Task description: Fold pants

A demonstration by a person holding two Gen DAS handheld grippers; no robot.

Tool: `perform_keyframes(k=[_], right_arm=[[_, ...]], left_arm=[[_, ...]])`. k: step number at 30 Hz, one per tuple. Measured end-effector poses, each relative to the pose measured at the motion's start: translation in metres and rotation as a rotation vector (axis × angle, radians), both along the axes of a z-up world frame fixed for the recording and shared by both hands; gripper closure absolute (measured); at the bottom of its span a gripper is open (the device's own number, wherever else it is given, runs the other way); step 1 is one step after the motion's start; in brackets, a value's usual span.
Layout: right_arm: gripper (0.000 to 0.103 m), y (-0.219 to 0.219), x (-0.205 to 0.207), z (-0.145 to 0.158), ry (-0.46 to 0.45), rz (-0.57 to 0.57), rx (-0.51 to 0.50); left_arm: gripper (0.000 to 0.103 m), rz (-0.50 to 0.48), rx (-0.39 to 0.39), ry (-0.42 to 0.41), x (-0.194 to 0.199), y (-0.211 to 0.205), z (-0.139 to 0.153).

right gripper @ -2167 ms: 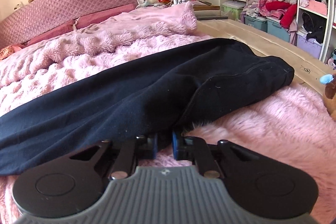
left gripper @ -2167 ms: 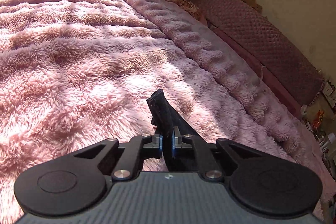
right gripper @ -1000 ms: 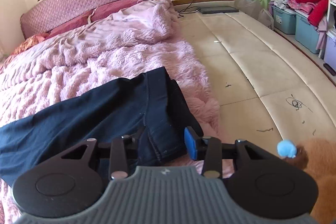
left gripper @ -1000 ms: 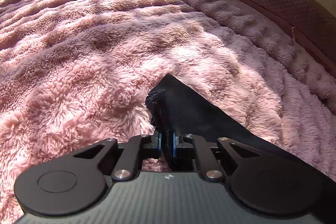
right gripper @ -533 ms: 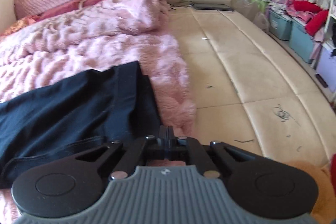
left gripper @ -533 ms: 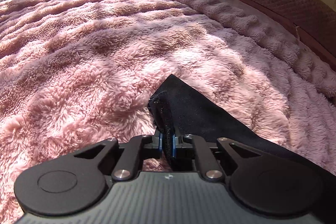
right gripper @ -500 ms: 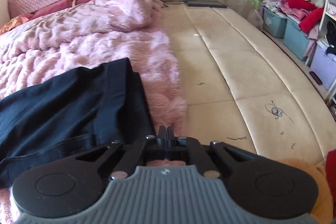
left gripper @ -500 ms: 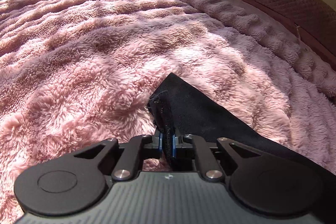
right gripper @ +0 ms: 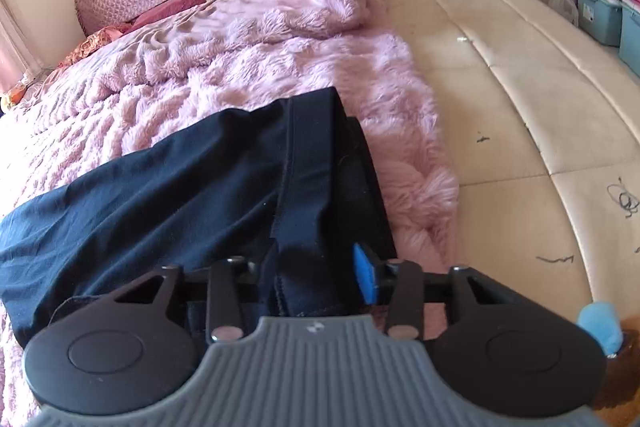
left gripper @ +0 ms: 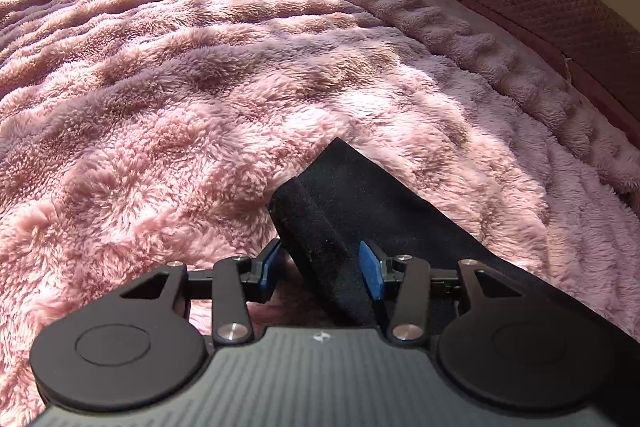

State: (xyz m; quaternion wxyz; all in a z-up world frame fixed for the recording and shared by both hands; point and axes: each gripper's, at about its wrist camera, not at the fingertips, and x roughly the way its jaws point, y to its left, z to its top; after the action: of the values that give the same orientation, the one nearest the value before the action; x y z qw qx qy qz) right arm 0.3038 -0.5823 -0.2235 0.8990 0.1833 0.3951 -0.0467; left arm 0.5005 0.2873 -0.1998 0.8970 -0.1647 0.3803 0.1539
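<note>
Left wrist view is showing the left gripper point(left gripper: 320, 269) opening off the limp dark pants point(left gripper: 340, 219) lying on the pink blanket point(left gripper: 160, 87), while the right gripper point(right gripper: 316, 277) is opening astride their waistband point(right gripper: 310, 163), probably the firmest hold.

My left gripper point(left gripper: 320, 265) and right gripper point(right gripper: 316, 277) look alike: ribbed grey bodies, black round-lobed linkages, silver screws, blue pads.
</note>
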Motion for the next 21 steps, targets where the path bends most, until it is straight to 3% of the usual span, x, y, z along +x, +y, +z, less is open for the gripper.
perform_keyframes(k=[1,2,6,10,14,18,21], right_arm=[[0.086,0.001,-0.001,-0.001,-0.001,-0.004,0.000],[0.098,0.002,-0.003,0.001,-0.012,-0.006,-0.008],[0.103,0.006,-0.009,0.022,-0.063,-0.006,-0.088],[0.103,0.005,-0.004,0.019,0.014,-0.029,-0.181],[0.102,0.004,-0.003,0.001,0.048,-0.041,-0.157],[0.081,0.013,-0.014,0.018,0.012,-0.066,-0.189],[0.080,0.039,-0.024,0.040,-0.032,-0.056,-0.222]], left_arm=[[0.043,0.004,0.012,-0.007,-0.003,0.001,0.003],[0.042,0.007,0.020,-0.014,-0.005,0.001,0.006],[0.042,-0.024,0.036,-0.034,-0.013,-0.001,0.019],[0.042,-0.051,0.046,-0.044,-0.017,-0.006,0.026],[0.036,-0.055,0.012,-0.044,-0.024,-0.004,0.026],[0.026,-0.065,-0.126,-0.101,-0.040,0.007,0.029],[0.024,-0.081,-0.187,-0.114,-0.048,0.010,0.027]])
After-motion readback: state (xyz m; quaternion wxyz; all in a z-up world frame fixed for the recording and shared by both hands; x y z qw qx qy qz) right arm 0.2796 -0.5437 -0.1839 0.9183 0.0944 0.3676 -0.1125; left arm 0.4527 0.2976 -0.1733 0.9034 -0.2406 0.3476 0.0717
